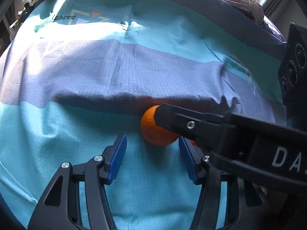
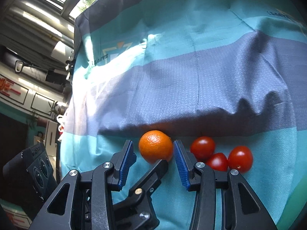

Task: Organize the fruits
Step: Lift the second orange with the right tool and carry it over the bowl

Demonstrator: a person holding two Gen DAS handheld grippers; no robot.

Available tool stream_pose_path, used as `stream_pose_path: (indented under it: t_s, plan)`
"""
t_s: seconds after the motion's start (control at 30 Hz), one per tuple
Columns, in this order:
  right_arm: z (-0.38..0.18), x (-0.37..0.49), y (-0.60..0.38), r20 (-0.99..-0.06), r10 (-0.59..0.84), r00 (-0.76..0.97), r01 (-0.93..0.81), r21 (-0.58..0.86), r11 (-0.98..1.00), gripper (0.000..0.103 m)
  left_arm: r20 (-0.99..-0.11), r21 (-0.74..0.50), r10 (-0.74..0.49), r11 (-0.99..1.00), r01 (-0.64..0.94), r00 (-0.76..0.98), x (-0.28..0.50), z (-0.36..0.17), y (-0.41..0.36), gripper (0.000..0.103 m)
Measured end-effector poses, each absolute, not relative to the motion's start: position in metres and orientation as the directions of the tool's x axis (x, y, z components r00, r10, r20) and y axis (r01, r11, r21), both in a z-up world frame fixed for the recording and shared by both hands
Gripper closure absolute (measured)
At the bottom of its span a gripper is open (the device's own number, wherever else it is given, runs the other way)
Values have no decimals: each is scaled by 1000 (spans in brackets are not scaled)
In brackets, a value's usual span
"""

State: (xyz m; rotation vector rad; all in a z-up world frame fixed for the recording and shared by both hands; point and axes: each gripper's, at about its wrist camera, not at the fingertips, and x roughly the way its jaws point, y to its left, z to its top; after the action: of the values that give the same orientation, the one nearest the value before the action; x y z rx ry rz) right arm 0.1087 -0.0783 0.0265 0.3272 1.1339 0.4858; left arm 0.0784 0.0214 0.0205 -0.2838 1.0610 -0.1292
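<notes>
The orange (image 2: pixel 155 146) lies on the teal and grey cloth (image 2: pixel 211 88) covering the worktop, just ahead of the right gripper (image 2: pixel 153 153), whose blue pads (image 2: pixel 180 163) stand wide apart to either side of it without touching. The left gripper (image 1: pixel 152 143) is also spread wide, with the orange (image 1: pixel 151 130) just beyond its fingertips. Three tomatoes (image 2: pixel 203 147) cluster just right of the right gripper's right finger.

One orange (image 2: pixel 155 146), three red tomatoes (image 2: pixel 202 147) (image 2: pixel 217 161) (image 2: pixel 240 159), two tools (image 1: pixel 152 158) (image 2: pixel 153 163), and one striped cloth (image 2: pixel 211 88) are here.
</notes>
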Motion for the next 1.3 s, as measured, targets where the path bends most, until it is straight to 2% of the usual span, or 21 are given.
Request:
stream_pose_path:
  t_s: [0.13, 0.17, 0.2, 0.37, 0.53, 0.83, 1.3]
  plan:
    - [19, 116, -74, -802, 499, 327, -207, 455, 866, 56, -844, -289, -236, 957, -38, 482, 82, 14, 21, 51]
    - [16, 117, -73, -795, 519, 314, -213, 474, 854, 56, -841, -303, -249, 952, -36, 480, 82, 14, 21, 59]
    - [13, 118, -73, -791, 537, 295, -213, 493, 843, 56, -837, -324, -268, 945, -37, 476, 83, 13, 23, 61]
    - [11, 116, -72, -781, 549, 297, -222, 503, 835, 56, -831, -360, -295, 932, -51, 472, 83, 15, 28, 61]
    - [20, 105, -74, -776, 547, 315, -226, 498, 837, 56, -830, -336, -282, 941, -28, 482, 74, 28, 23, 61]
    - [58, 63, -97, -706, 565, 428, -242, 513, 824, 57, -781, -304, -306, 948, 95, 544, 35, 72, -1, 61]
    - [88, -8, -168, -629, 486, 607, -139, 519, 844, 58, -735, -262, -406, 909, 325, 543, -10, 103, -75, 61]
